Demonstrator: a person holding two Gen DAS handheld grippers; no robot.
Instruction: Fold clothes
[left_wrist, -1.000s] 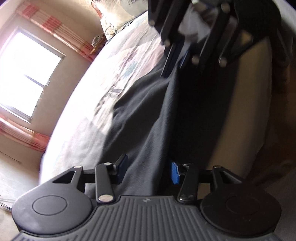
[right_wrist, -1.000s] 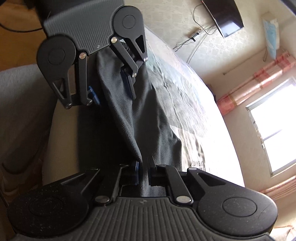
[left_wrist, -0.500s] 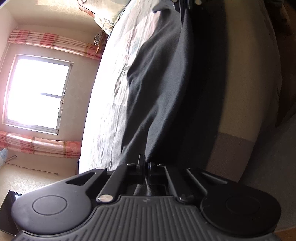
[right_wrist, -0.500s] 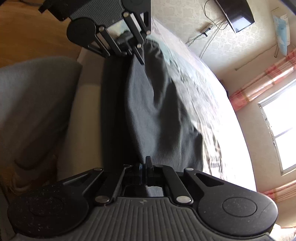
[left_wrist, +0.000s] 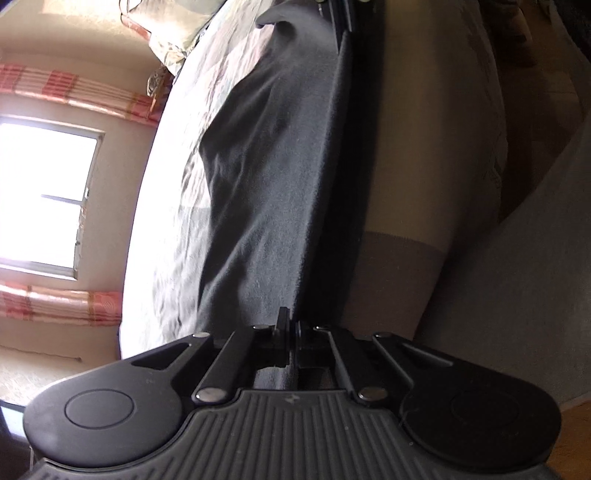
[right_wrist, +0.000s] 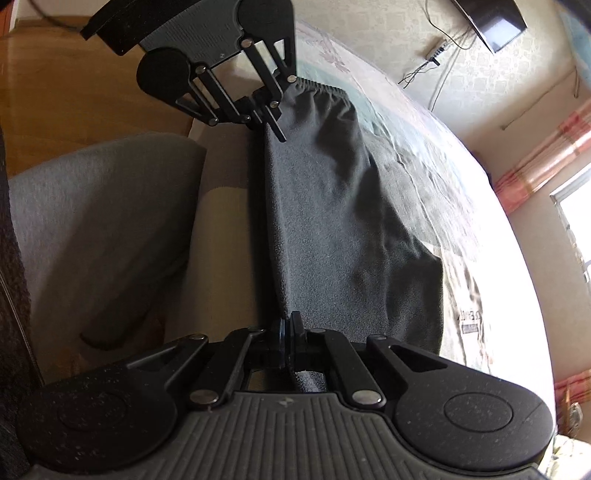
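A dark grey garment (right_wrist: 332, 221) with an elastic waistband (right_wrist: 319, 88) hangs stretched taut along the bed's edge between my two grippers. In the right wrist view my right gripper (right_wrist: 290, 332) is shut on one end of its folded edge. At the top of that view my left gripper (right_wrist: 271, 118) is shut on the other end, near the waistband. The left wrist view shows the same stretch from the opposite side: the left gripper (left_wrist: 291, 332) pinches the garment (left_wrist: 273, 184), and the right gripper (left_wrist: 341, 18) is only partly visible at the top edge.
The bed (right_wrist: 424, 147) with a pale patterned sheet lies under the garment's far side. A grey padded shape (right_wrist: 92, 229) and wooden floor (right_wrist: 74, 81) are on the near side. A pillow (left_wrist: 166, 33), a bright window (left_wrist: 44, 195) and a wall screen (right_wrist: 491, 18) surround the bed.
The left gripper, open around the fabric a second ago, has shut on it. The two grippers have drawn apart, and the garment is now pulled straight between them.
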